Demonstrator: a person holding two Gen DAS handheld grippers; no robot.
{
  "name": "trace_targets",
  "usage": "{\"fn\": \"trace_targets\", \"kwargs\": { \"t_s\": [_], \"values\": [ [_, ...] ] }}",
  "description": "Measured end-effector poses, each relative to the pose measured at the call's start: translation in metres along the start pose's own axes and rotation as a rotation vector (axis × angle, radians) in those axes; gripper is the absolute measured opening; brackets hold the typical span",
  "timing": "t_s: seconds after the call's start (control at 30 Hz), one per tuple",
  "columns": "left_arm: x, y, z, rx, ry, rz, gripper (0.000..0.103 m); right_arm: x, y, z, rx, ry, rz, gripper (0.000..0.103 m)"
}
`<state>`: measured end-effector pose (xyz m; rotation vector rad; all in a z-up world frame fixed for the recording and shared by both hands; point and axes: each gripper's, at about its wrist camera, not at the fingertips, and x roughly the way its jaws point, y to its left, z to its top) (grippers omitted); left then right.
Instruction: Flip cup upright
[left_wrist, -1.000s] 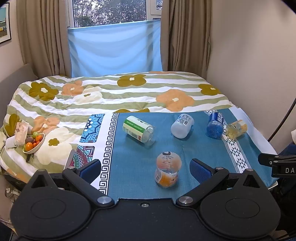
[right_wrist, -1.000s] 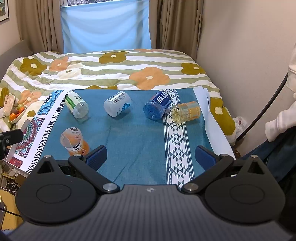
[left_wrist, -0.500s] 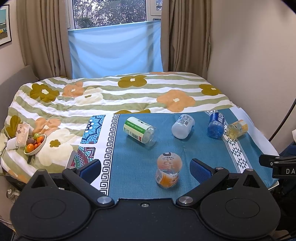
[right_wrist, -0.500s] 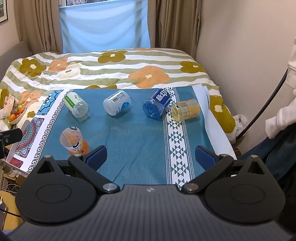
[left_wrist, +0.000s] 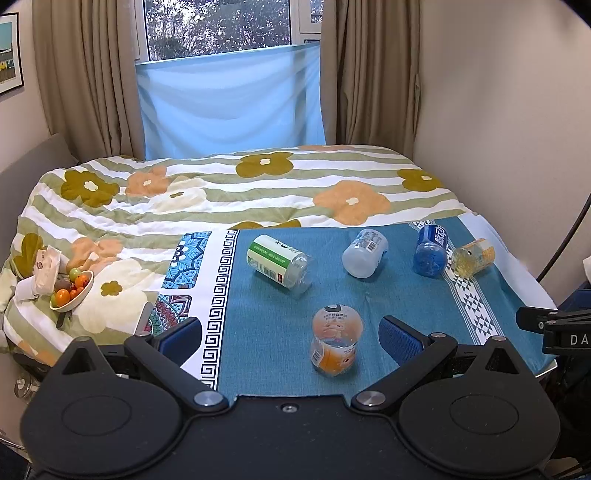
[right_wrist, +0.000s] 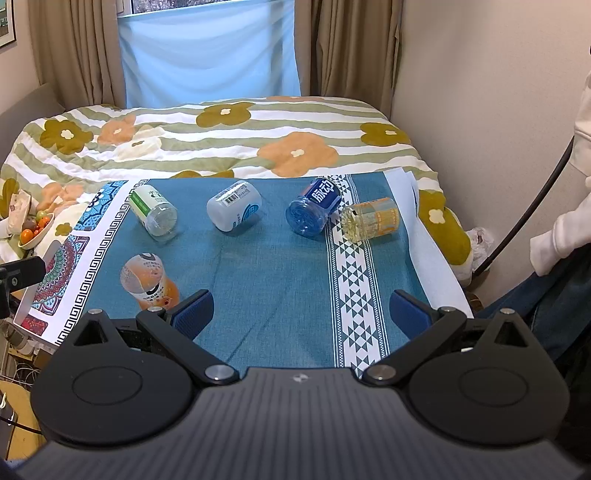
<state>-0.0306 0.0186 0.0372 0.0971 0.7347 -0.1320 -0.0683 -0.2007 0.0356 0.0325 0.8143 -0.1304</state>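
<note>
Several cut-bottle cups lie on their sides on a teal cloth (left_wrist: 369, 291) (right_wrist: 273, 266). The orange-label cup (left_wrist: 334, 339) (right_wrist: 147, 280) is nearest. Farther back lie a green-label cup (left_wrist: 279, 263) (right_wrist: 153, 210), a white cup (left_wrist: 364, 252) (right_wrist: 234, 209), a blue cup (left_wrist: 430, 251) (right_wrist: 313, 209) and a yellow cup (left_wrist: 472, 256) (right_wrist: 371, 218). My left gripper (left_wrist: 290, 334) is open, its fingers either side of the orange-label cup but short of it. My right gripper (right_wrist: 301, 312) is open above the cloth's near edge, holding nothing.
The cloth covers the near end of a bed with a flowered quilt (left_wrist: 229, 192). A bowl of fruit (left_wrist: 70, 290) (right_wrist: 35, 229) sits at the left edge. A wall runs along the right side. A person's white sleeve (right_wrist: 561, 236) shows at right.
Both grippers have drifted slightly back and tilted up, so the cups sit a little lower in view. No cup has moved.
</note>
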Motion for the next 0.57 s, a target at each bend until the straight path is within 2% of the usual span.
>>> {"fn": "trace_targets", "kwargs": {
  "t_s": [0.57],
  "values": [
    [-0.0066,0.0006,-0.003,0.003,-0.028,0.005,0.103,0.0,-0.0015,0.0002,0.002,-0.001,0.002,0.103]
  ]
}}
